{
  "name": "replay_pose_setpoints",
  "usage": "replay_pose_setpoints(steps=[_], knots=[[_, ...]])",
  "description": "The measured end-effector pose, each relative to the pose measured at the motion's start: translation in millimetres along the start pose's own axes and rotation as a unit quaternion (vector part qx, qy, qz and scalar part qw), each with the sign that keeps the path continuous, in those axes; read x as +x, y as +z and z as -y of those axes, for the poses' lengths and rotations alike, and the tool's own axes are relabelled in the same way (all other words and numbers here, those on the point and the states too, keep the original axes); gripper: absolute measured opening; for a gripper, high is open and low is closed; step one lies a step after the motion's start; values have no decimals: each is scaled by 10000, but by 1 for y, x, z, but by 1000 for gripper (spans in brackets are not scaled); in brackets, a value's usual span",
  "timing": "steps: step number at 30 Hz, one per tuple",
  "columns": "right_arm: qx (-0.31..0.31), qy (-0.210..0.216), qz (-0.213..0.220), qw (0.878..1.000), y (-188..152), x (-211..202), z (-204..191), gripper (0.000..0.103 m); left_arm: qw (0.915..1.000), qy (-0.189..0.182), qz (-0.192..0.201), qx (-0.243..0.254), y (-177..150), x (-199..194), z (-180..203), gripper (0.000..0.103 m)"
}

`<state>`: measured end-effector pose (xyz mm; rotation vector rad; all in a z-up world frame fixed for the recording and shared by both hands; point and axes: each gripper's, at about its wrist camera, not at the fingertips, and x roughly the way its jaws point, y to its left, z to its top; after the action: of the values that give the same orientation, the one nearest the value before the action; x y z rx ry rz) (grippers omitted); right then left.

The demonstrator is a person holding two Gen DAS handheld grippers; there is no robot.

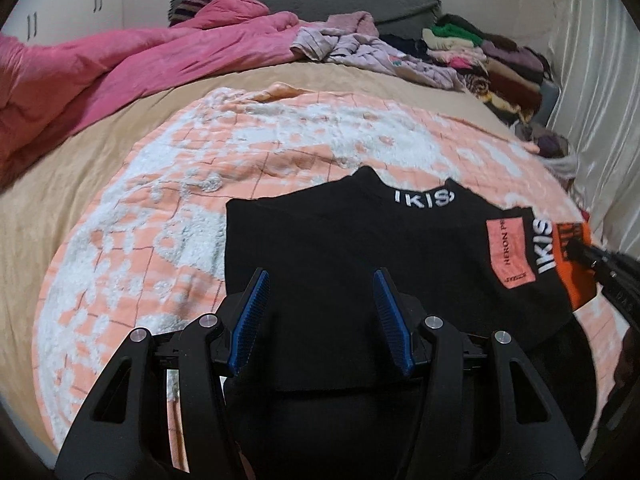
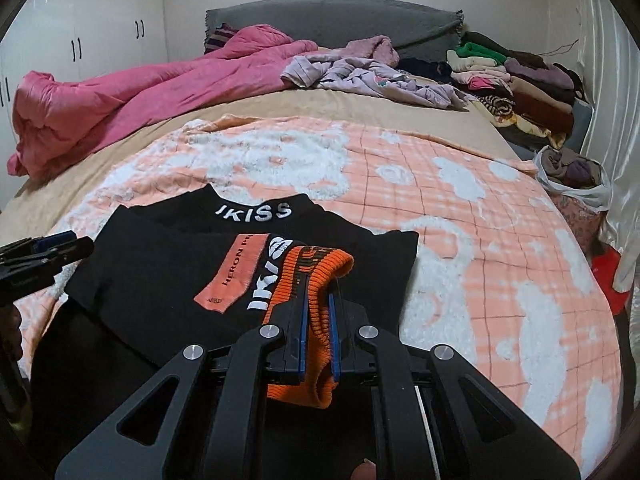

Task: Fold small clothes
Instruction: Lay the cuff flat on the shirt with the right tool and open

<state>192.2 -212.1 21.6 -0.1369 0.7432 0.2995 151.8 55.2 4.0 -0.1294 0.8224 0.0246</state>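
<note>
A small black top (image 1: 340,232) with white "IKISS" lettering on the collar lies on an orange and white blanket (image 1: 160,208). Its sleeve is folded across the body; the sleeve has an orange patch and an orange ribbed cuff (image 2: 316,276). My right gripper (image 2: 318,300) is shut on that cuff, holding it over the top's body (image 2: 160,272). It shows at the right edge of the left wrist view (image 1: 588,256). My left gripper (image 1: 322,280) is open and empty, just above the top's lower part. It shows at the left edge of the right wrist view (image 2: 52,248).
A crumpled pink duvet (image 2: 120,96) lies at the far left of the bed. Loose lilac clothes (image 2: 360,76) and a stack of folded clothes (image 2: 520,76) sit at the far right by the grey headboard (image 2: 332,20). A bag of clothes (image 2: 572,172) stands beside a white curtain.
</note>
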Motion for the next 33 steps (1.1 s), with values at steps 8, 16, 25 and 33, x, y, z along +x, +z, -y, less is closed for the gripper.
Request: replay_pose_setpoints(steps=[8,16,25,33], knots=[[125,-203,-93,9997,-3,9,5,17,9998,25,-133,122,-6,17,5,46],[176,-165,-160,9996,-11,12,-2,40,9994,3,-296,179,-13,25,6,46],[-136,145,-311,9993,-18,20,-34,40,9989,-10,-388,249,-17,28,6,46],[-233,253,-404,9986,-22,25,-48,40,9986,-6,-412,339,-20,28,6,46]])
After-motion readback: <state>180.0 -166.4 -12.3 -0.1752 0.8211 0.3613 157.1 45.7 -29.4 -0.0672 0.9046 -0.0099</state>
